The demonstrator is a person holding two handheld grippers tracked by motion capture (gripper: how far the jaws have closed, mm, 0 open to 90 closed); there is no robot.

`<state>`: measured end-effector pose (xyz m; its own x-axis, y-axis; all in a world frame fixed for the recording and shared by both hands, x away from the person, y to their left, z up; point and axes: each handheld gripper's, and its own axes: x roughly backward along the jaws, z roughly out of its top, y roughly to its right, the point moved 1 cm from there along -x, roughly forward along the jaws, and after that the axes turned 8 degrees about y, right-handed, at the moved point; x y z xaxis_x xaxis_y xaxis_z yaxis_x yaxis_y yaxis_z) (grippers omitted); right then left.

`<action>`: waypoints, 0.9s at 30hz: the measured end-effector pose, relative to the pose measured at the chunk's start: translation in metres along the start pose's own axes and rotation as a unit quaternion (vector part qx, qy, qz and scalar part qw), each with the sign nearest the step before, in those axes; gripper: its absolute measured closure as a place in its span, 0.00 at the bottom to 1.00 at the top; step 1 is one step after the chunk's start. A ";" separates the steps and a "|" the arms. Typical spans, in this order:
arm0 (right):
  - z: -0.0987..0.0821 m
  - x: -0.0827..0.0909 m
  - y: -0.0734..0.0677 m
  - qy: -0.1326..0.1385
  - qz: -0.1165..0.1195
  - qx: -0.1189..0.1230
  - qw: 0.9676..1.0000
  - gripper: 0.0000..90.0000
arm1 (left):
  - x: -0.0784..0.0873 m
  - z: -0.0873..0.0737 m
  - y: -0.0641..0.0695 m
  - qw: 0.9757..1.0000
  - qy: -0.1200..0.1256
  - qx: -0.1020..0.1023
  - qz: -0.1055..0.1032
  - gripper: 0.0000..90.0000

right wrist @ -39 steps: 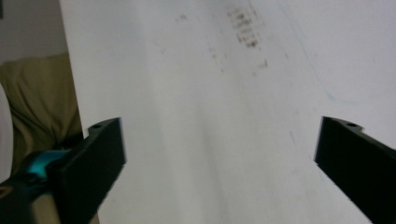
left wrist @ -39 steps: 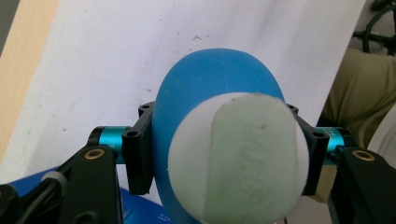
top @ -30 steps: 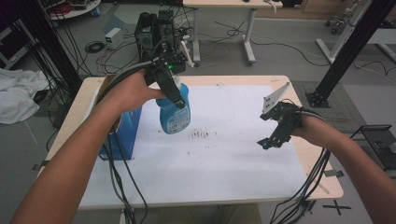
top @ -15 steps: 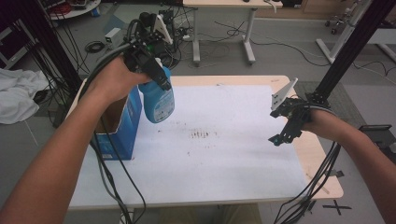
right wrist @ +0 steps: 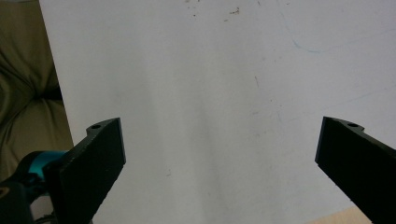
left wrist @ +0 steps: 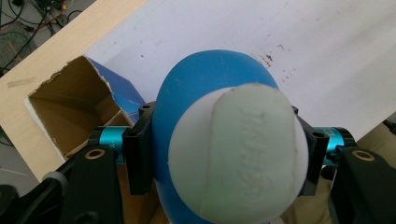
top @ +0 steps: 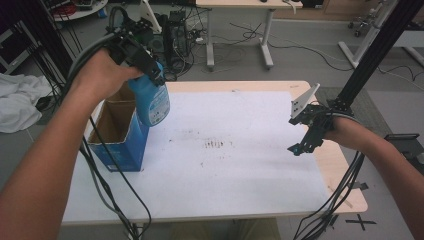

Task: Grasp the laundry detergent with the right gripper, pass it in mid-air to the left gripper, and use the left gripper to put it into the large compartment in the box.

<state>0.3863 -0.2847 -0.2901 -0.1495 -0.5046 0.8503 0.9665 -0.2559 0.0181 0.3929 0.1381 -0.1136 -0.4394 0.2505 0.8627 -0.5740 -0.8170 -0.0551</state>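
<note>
The right tongs (top: pixel 302 142) hover spread and empty above the white sheet (top: pixel 235 165) at the right side of the bench (top: pixel 345 185); farther off on the left, the left tongs (top: pixel 150 70) pinch a blue bottle (top: pixel 152 102) by its neck, holding it upright in the air, just over the right edge of the open blue cardboard box (top: pixel 117 137); its white cap (left wrist: pixel 236 154) faces the left gripper view.
</note>
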 end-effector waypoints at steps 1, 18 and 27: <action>0.000 0.000 0.001 0.006 -0.008 0.005 1.000 0.01 | 0.003 -0.001 -0.002 1.000 0.001 0.002 -0.001 0.42; -0.001 0.006 0.002 0.000 -0.012 -0.002 1.000 0.01 | 0.042 -0.026 -0.052 1.000 0.022 -0.007 -0.002 0.42; -0.002 0.007 0.002 0.002 -0.019 -0.001 1.000 0.01 | 0.041 -0.039 -0.071 1.000 0.020 -0.015 0.000 0.42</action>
<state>0.3873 -0.2903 -0.2848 -0.1860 -0.4976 0.8472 0.9600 -0.2757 0.0488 0.3886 0.2264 -0.0941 -0.4659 0.2711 0.8423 -0.5942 -0.8012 -0.0708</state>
